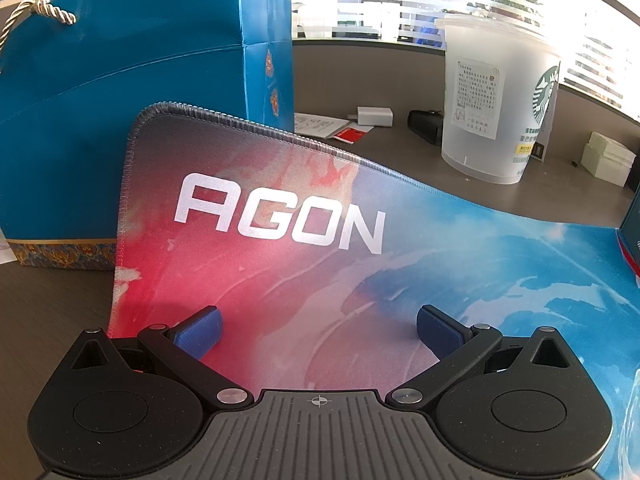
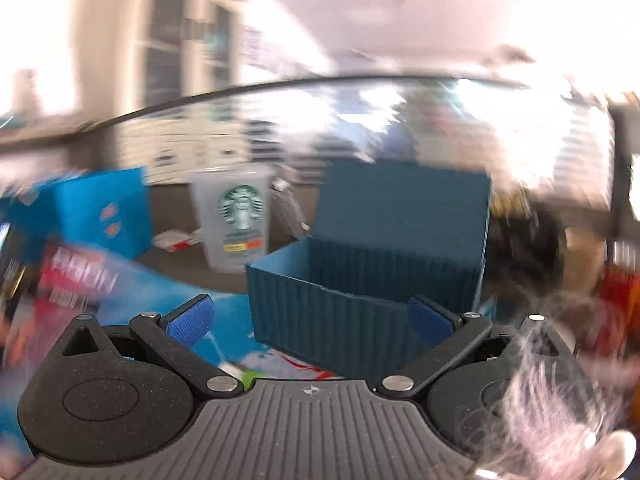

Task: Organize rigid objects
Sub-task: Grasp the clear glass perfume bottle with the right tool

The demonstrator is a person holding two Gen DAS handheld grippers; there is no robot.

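My left gripper is open and empty, low over a red and blue AGON desk mat. A frosted Starbucks cup stands on the desk beyond the mat, to the right. In the blurred right wrist view my right gripper is open and empty, just in front of an open dark blue ribbed box with its lid raised. The cup stands left of the box and the mat lies at the left.
A tall blue gift bag with a rope handle stands behind the mat's left corner, also in the right wrist view. A white charger, papers, a black object and a pale box lie on the brown desk.
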